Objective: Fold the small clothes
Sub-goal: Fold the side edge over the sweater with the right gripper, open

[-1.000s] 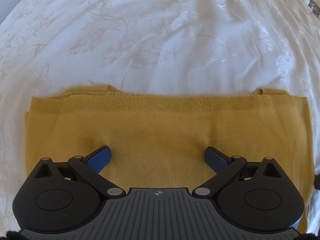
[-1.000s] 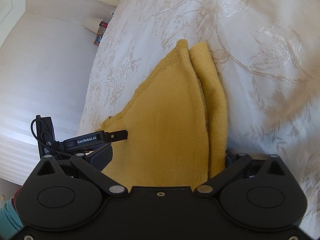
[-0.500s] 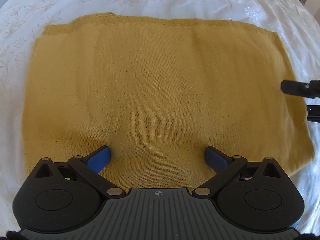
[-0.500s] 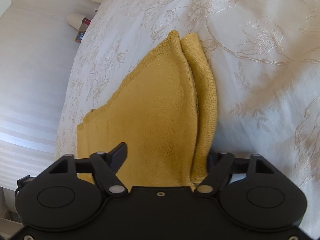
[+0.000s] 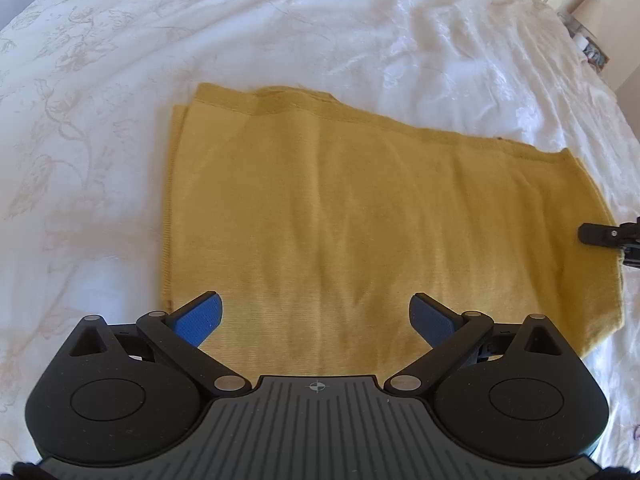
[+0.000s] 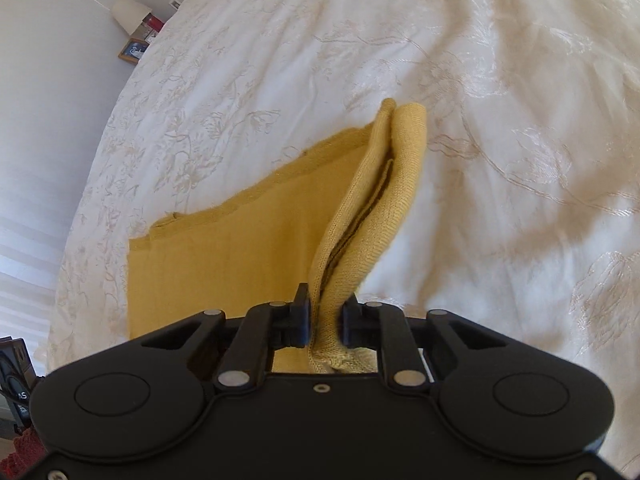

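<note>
Right wrist view: your right gripper point(image 6: 325, 322), spread a moment ago, has clenched its jaws on the yellow garment's point(image 5: 360, 220) folded edge on the bed point(image 5: 280, 32), readying the next fold, while your left gripper point(image 5: 316, 314) hovers released.

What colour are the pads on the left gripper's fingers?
Blue, on black arms. The left wrist view shows the pads best, spread open over the yellow garment.

One yellow garment point(image 5: 360, 220), two grippers — left gripper point(image 5: 316, 316), right gripper point(image 6: 324, 320).
</note>
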A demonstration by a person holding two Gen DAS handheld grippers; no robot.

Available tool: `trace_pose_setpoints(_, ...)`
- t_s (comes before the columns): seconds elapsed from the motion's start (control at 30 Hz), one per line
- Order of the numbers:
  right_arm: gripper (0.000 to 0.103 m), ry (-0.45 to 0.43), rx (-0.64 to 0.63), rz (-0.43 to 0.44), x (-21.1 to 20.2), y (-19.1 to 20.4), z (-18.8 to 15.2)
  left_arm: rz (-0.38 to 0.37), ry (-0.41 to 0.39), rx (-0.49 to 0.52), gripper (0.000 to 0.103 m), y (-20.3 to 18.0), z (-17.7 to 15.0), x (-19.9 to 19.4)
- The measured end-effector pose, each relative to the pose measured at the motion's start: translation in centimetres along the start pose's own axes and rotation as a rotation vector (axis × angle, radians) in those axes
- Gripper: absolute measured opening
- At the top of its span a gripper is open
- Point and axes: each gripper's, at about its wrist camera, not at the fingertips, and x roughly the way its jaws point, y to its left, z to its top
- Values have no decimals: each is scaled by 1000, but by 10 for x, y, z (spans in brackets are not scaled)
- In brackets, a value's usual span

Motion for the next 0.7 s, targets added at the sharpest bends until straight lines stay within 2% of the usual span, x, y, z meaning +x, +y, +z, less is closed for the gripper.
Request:
trace_pose_setpoints(0.27,22,-6,-103,67,13,104,3,-33,-32,-53,101,62,-3,-34)
trace_pose_setpoints(0.43,21,34,-156,126,51,164,-12,-29,-30,-77,101,96,-11,-44)
trace_pose_setpoints(0.57,21,90,-175,134,93,198,-29,-17,-18,-94,101,121,-19,-50)
trace_pose_setpoints(0.7,21,134,-209,102,122,221,-48,-8,-7,-122,101,142,-28,-55)
